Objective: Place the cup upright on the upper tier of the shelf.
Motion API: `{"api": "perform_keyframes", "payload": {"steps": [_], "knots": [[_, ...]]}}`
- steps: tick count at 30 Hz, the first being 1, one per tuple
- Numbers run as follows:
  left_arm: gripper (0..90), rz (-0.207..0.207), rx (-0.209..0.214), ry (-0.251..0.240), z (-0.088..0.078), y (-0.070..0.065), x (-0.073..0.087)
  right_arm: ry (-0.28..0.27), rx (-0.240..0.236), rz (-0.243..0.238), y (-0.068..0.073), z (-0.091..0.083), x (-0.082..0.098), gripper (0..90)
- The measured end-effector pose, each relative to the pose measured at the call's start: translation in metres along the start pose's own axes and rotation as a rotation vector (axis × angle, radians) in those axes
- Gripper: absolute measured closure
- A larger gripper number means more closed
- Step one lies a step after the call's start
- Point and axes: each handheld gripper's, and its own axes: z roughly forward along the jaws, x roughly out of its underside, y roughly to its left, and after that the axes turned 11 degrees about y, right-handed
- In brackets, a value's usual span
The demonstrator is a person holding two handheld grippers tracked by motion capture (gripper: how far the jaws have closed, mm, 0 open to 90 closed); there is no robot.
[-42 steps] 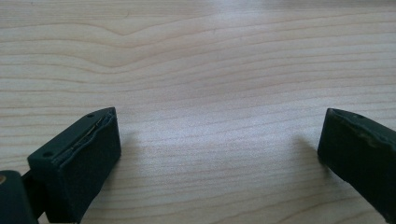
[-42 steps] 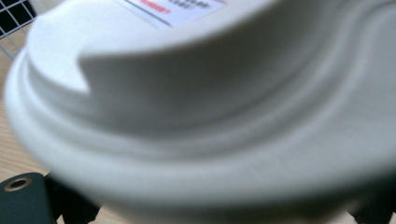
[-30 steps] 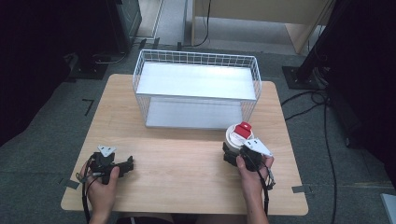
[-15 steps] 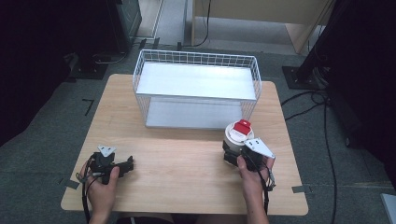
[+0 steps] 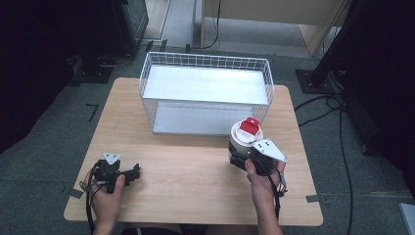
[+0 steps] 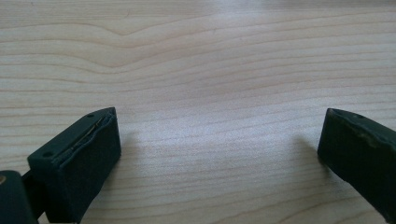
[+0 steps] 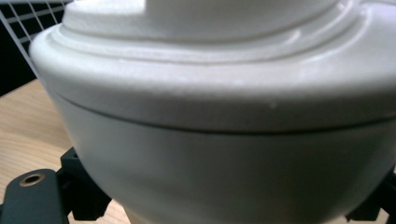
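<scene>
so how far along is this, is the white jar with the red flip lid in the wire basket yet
Not yet. Done: the right gripper has the white round jar with the red flip lid clamped between its jaws, seemingly just off the light wooden table. In hand: carrying it, near the front of the white wire basket. Left, probably: placing it in the basket. The left gripper rests open on the table, holding nothing.

Light wooden table (image 5: 195, 171); white wire basket (image 5: 205, 93) stands at its far edge.

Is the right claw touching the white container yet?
Touching. In the right gripper view the white container sits squeezed between the jaws, their inner faces against its sides; the high view shows the right claw around it.
</scene>
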Motion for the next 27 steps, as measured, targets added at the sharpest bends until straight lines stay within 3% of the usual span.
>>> {"api": "perform_keyframes", "payload": {"steps": [6, 27], "knots": [[0.0, 0.000, 0.000, 0.001, 0.000, 0.000, 0.000, -0.021, -0.016, 0.014, 0.005, -0.004, -0.020, 11.6], [0.0, 0.001, -0.001, 0.001, 0.000, 0.000, 0.000, -0.148, -0.038, -0.032, 0.020, -0.010, -0.083, 11.6]]}}
